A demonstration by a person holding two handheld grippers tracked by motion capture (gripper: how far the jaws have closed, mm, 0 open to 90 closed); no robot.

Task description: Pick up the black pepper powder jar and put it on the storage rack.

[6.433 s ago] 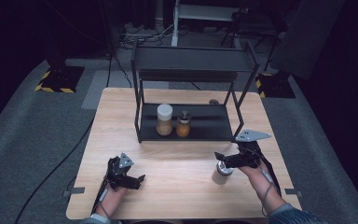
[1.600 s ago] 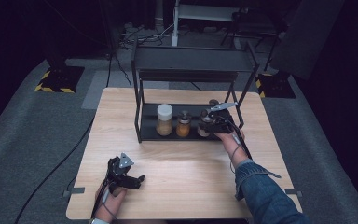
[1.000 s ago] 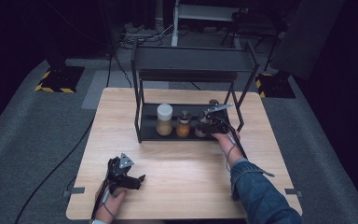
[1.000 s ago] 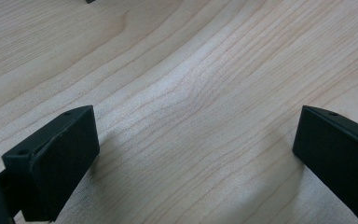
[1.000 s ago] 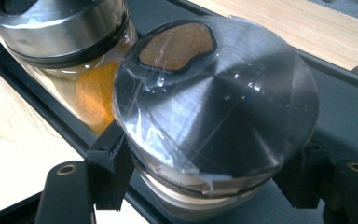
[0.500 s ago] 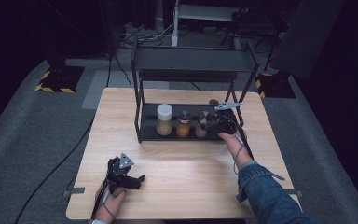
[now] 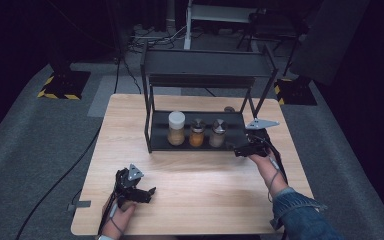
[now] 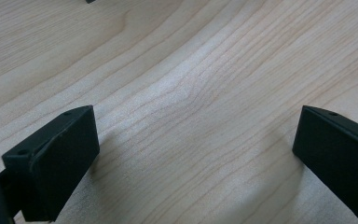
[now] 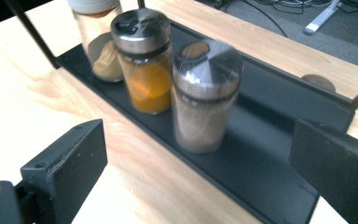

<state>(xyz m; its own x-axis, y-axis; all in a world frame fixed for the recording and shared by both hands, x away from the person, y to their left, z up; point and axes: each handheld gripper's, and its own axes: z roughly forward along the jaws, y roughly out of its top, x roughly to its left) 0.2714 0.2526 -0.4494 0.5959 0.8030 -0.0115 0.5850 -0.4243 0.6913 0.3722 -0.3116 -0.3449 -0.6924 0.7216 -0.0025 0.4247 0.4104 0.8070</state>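
Right gripper point(image 7: 237, 150) spread and empty, just clear of the brown spice jar point(image 7: 218, 132) on the rack's lower shelf point(image 7: 235, 131).

Its jaws have just been opening; nothing lies between them, and in the right gripper view they stand wide apart with the jar ahead at 12 o'clock, untouched. The jar stands upright on the shelf, rightmost of three in a row: just beside it at 9 o'clock is the orange spice jar point(image 7: 197, 132), then the white-lidded jar point(image 7: 176, 127). In the high view the right gripper sits at 4 o'clock from the brown jar, at the shelf's front right corner. The left gripper point(image 7: 147, 192) rests on the wooden table point(image 7: 210, 190) at 7 o'clock from the rack, well apart from it, jaws spread and empty over bare wood.
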